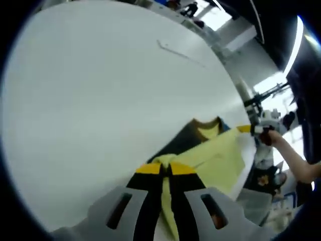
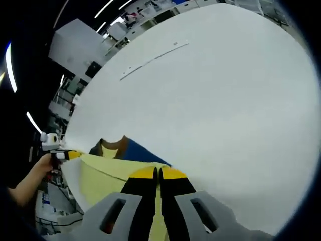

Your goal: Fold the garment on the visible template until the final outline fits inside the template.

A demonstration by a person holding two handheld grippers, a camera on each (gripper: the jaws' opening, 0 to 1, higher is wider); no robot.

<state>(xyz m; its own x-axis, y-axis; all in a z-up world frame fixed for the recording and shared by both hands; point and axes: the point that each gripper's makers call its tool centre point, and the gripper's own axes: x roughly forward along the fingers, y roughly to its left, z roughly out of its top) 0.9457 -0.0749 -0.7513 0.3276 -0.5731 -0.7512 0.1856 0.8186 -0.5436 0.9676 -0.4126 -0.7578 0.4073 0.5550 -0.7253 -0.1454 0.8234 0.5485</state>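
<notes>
Both jaws pinched on garment (image 1: 215, 155) hem, bare table (image 1: 100, 100) beyond

Pale yellow garment (image 1: 215, 155) with brown collar and blue patch; black, yellow-tipped tongs (image 1: 166, 168); white table (image 1: 100, 100).

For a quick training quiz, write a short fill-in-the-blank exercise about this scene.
1. Each claw is shut on the ____ fabric of the garment.
2. The left claw has black jaws with ____ tips.
3. The garment lies on a large ____ table.
4. In the left gripper view, a person's hand holds the ____ claw.

Missing: yellow; yellow; white; right
</notes>
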